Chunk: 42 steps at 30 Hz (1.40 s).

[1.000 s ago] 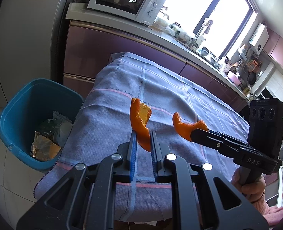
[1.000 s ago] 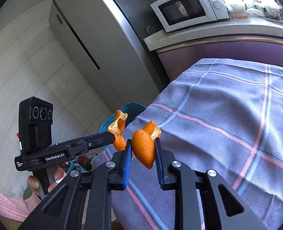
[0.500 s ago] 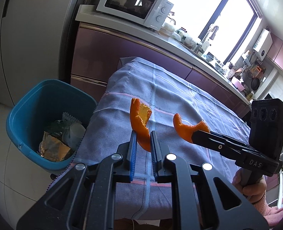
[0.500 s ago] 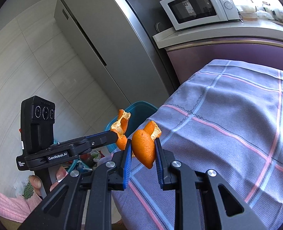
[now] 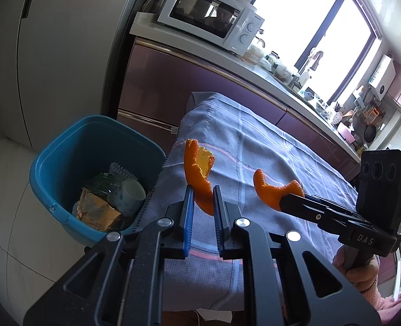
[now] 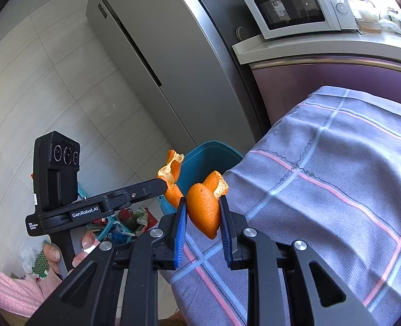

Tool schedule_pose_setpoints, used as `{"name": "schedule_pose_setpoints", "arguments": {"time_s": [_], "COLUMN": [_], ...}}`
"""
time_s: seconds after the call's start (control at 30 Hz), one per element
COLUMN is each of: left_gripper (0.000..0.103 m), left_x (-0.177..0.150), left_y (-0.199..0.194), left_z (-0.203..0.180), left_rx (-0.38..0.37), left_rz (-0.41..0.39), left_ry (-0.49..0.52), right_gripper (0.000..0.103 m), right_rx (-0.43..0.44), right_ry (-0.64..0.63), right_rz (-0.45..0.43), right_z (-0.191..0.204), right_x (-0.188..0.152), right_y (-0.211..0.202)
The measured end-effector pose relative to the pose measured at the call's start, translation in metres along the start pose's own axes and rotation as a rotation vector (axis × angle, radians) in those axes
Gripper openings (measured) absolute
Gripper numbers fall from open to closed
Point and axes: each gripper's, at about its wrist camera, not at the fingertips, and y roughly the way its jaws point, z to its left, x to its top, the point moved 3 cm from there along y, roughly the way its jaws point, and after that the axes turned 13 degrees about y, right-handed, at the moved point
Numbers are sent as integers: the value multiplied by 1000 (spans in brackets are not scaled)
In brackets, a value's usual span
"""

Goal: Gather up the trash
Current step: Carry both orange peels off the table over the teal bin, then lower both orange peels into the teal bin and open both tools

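Above the table (image 5: 268, 146) edge, each hand-held gripper pinches an orange peel: left (image 5: 201, 199) on the curled one (image 5: 197, 174), right (image 6: 201, 213) on the plump one (image 6: 204, 209). Released too early, either peel likely lands on the cloth or floor, short of the bin (image 5: 64, 160).

The bin (image 6: 200, 160) is mostly hidden behind peel (image 6: 203, 206) in the right wrist view; small items by the window (image 5: 322, 54) are too small to tell; the cloth (image 5: 254, 163) hides the surface.
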Motion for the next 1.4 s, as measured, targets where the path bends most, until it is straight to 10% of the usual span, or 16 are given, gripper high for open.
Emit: {"name": "schedule_pose_setpoints", "arguments": {"time_s": [1.4], "left_gripper": [14], "left_x": [1], "left_y": [-8], "left_z": [67], "left_rx": [146], "left_rz": [-9], "left_ry": [-79], "right_gripper": [21], "right_rx": [59], "right_ry": [-75], "right_rz": [91], "right_z": [46], "right_x": [12], "right_y": [55]}}
